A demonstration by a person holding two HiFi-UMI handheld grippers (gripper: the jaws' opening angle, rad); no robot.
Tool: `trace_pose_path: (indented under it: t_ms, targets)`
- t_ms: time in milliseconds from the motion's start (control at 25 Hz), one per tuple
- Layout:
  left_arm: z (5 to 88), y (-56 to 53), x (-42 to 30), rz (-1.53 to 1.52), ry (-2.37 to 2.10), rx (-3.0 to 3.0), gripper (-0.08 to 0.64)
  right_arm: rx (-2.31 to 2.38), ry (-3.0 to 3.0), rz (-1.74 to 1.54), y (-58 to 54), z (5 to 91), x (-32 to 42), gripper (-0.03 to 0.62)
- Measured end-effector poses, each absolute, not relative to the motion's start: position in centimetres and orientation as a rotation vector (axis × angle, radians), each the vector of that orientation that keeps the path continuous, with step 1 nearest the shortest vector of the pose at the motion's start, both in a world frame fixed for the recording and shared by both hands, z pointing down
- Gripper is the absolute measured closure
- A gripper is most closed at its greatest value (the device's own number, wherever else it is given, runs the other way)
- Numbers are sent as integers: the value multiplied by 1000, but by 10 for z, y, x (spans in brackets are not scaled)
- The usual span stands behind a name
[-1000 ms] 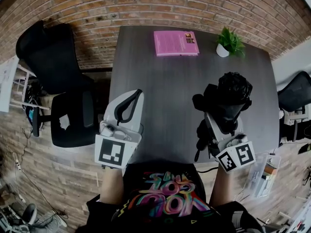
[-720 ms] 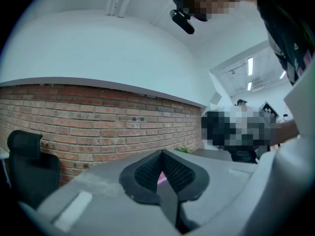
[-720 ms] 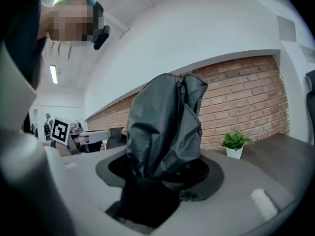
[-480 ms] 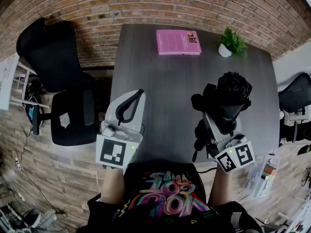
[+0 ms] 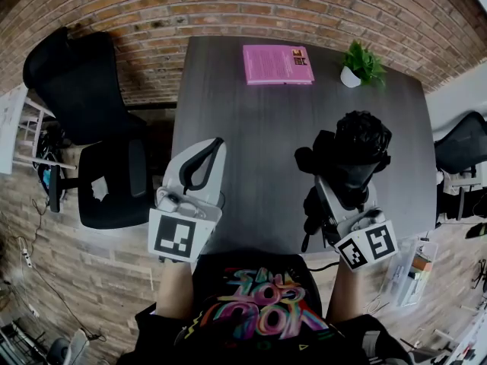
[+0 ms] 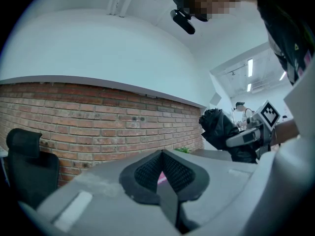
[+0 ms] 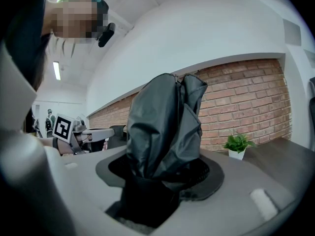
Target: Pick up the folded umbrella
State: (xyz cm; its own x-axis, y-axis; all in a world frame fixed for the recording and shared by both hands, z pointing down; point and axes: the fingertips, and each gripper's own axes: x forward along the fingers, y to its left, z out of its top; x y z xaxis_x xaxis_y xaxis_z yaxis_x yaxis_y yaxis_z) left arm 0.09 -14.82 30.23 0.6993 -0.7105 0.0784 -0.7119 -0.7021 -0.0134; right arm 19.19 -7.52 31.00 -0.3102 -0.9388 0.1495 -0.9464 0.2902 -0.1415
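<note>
Change: almost nothing has moved since the earlier frames. Both your grippers sit where they were, and the load in your right one has not shifted.
Left gripper [image 5: 215, 144]: you hold it over the table's left edge. Its own view [image 6: 161, 154] shows the pads clenched tip to tip with nothing between them.
Right gripper [image 5: 338, 188]: it is clamped on the folded umbrella [image 5: 361, 147]. In its own view [image 7: 162, 176] both pads press against the black fabric.
Folded umbrella: it is off the table, above the right half. The bunched black canopy [image 7: 165, 127] sticks out well past the jaws. From your left gripper's view it shows at the right [image 6: 219, 129].
Table [image 5: 259, 143]: a dark grey top set against the brick wall [image 5: 228, 6].
Pink book [image 5: 278, 65]: it lies flat at the far edge, well apart from both grippers.
Potted plant [image 5: 360, 63]: it stands upright at the far right corner, near the book.
Office chair [image 5: 91, 105]: black, to the left of the table.
</note>
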Motion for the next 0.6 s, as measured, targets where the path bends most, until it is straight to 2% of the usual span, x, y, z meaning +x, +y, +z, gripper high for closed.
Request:
trace_pose_path:
  t_ms: [600]
  targets:
    - [306,-148,3,119,-1196,2879,558,1816,-2481,315,-72,312,195,327]
